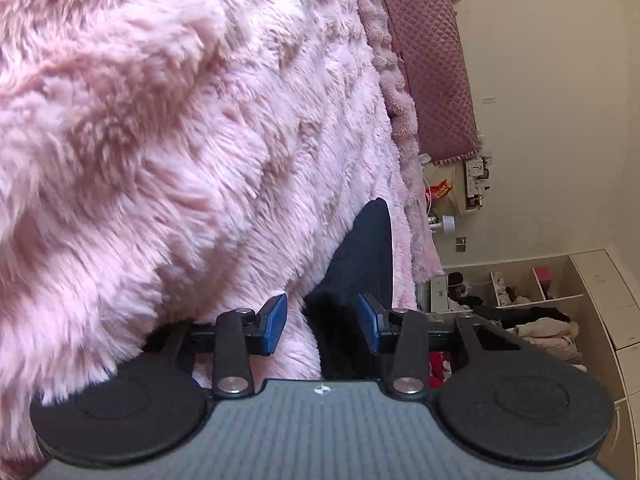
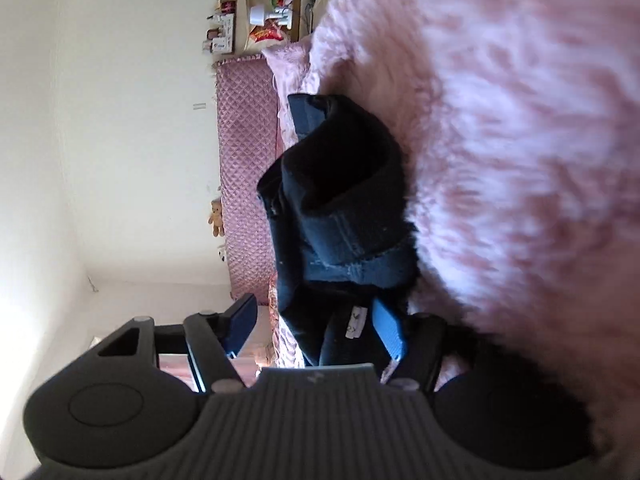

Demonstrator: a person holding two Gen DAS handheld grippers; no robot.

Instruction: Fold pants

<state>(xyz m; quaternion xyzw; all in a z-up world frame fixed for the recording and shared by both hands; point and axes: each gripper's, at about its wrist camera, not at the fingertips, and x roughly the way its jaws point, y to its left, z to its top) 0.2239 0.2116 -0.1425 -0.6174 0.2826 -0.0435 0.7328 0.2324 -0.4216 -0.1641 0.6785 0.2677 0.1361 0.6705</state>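
My left gripper (image 1: 323, 322) stands half open around a fold of the dark pants (image 2: 340, 200) on the pink fluffy blanket (image 1: 180, 120), my right gripper (image 2: 316, 326) gaping around their waistband.

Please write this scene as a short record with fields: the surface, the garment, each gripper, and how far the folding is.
surface: fluffy pink blanket
garment: dark pants, bunched, lying on the blanket
left gripper: jaws apart, a dark end of the pants between them, against one pad only
right gripper: jaws apart, pants fabric with a white label between them, not pinched
background: quilted pink headboard
folding: not yet flat or neat
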